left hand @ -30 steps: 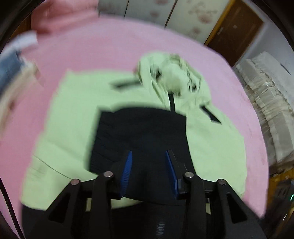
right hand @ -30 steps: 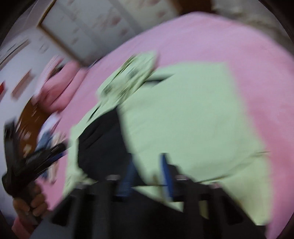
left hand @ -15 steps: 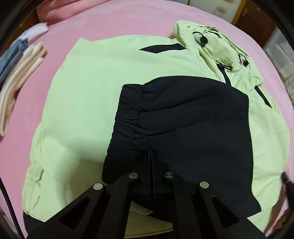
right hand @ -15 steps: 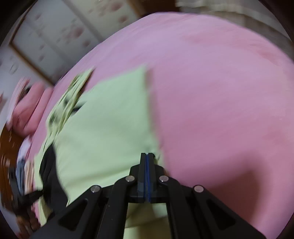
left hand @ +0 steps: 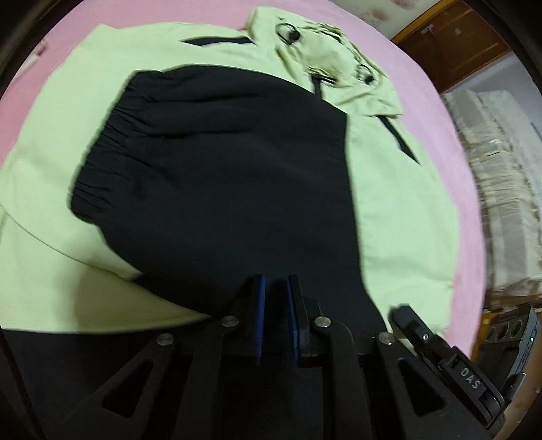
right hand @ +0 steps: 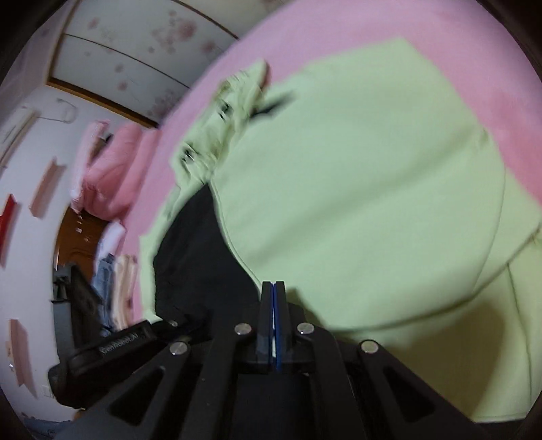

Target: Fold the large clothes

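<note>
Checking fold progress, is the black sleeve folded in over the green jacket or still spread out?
Folded in: the black sleeve lies across the green jacket chest.

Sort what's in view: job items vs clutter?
Job: light green hooded jacket, its black sleeve folded across it, left gripper, right gripper.
Lying about: pink bedspread, pink pillows, stack of folded clothes.

Both wrist views look forward and down along their own fingers, close over the pink bed (left hand: 440, 111) — the left from the green jacket's (left hand: 399, 216) hem towards its hood (left hand: 325, 44), the right more from its side — and share jacket, black sleeve (right hand: 189, 250) and bed.
</note>
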The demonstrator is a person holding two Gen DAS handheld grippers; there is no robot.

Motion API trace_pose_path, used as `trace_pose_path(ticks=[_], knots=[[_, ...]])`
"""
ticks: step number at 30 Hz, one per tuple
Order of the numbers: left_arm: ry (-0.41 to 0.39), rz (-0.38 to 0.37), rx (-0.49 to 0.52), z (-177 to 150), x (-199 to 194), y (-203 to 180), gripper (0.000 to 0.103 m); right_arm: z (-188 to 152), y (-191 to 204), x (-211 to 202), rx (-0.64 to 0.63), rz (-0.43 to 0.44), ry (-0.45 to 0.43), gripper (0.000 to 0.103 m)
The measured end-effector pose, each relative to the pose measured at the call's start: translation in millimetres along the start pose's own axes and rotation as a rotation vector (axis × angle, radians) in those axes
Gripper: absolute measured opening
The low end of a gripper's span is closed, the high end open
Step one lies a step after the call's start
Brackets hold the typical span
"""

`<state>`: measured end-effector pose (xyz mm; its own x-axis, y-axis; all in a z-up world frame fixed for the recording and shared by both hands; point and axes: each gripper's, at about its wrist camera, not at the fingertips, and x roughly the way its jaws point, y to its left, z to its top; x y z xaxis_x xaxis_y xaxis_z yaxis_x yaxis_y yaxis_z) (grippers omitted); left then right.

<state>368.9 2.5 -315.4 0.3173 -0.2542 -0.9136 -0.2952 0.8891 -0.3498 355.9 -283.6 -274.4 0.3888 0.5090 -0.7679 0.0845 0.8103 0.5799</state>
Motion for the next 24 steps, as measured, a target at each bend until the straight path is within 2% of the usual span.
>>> trace_pose_path(ticks=[1, 2, 3, 4, 5, 6, 7, 9, 10, 11, 12, 14, 15, 16, 17, 19, 21, 24], knots=[[-0.028, 0.043, -0.007, 4, -3, 6, 0.012, 1, -8, -1, -0.001, -0.029, 0.004, 0.000], [-0.051, 0.078, -0.018, 9, -6, 11, 0.012, -2, -19, -8, 0.009, -0.022, -0.006, 0.000], [-0.078, 0.100, -0.036, 14, -10, 21, 0.011, 2, -31, -19, 0.040, -0.040, -0.042, 0.000], [-0.091, 0.104, -0.048, 15, -12, 28, 0.011, 6, -47, -31, 0.071, -0.139, -0.083, 0.000], [-0.114, 0.155, -0.061, 19, -15, 37, 0.011, 9, -58, -38, 0.090, -0.190, -0.102, 0.000], [-0.127, 0.191, -0.062, 21, -18, 46, 0.005, 13, -79, -52, 0.138, -0.241, -0.132, 0.000], [-0.121, 0.197, -0.062, 24, -18, 53, 0.001, 15, -94, -60, 0.180, -0.221, -0.154, 0.000], [-0.110, 0.178, -0.087, 26, -18, 54, 0.001, 21, -110, -78, 0.243, -0.196, -0.199, 0.000], [-0.121, 0.187, -0.092, 26, -21, 50, 0.001, 22, -107, -83, 0.226, -0.229, -0.223, 0.000], [-0.131, 0.187, -0.081, 26, -22, 45, 0.001, 25, -96, -89, 0.165, -0.291, -0.255, 0.004], [-0.152, 0.183, -0.052, 25, -25, 36, 0.003, 26, -87, -89, 0.127, -0.284, -0.268, 0.004], [-0.208, 0.113, 0.037, 20, -33, 7, 0.003, 28, -65, -85, 0.067, -0.178, -0.286, 0.004], [-0.213, 0.060, 0.065, 20, -31, -7, 0.004, 27, -51, -75, 0.040, -0.089, -0.275, 0.004], [-0.203, -0.004, 0.084, 22, -29, -18, 0.004, 27, -42, -63, 0.027, -0.027, -0.250, 0.004], [-0.189, -0.066, 0.092, 22, -25, -29, 0.004, 23, -27, -39, 0.015, 0.059, -0.183, 0.004], [-0.176, -0.168, 0.067, 25, -11, -51, 0.004, 16, -9, -9, 0.013, 0.118, -0.117, 0.004], [-0.147, -0.228, 0.047, 24, 0, -58, 0.004, 20, 6, 29, 0.029, 0.198, -0.062, 0.004], [-0.140, -0.208, 0.030, 46, 30, -70, 0.004, 46, 11, 68, 0.028, 0.189, -0.044, 0.004]])
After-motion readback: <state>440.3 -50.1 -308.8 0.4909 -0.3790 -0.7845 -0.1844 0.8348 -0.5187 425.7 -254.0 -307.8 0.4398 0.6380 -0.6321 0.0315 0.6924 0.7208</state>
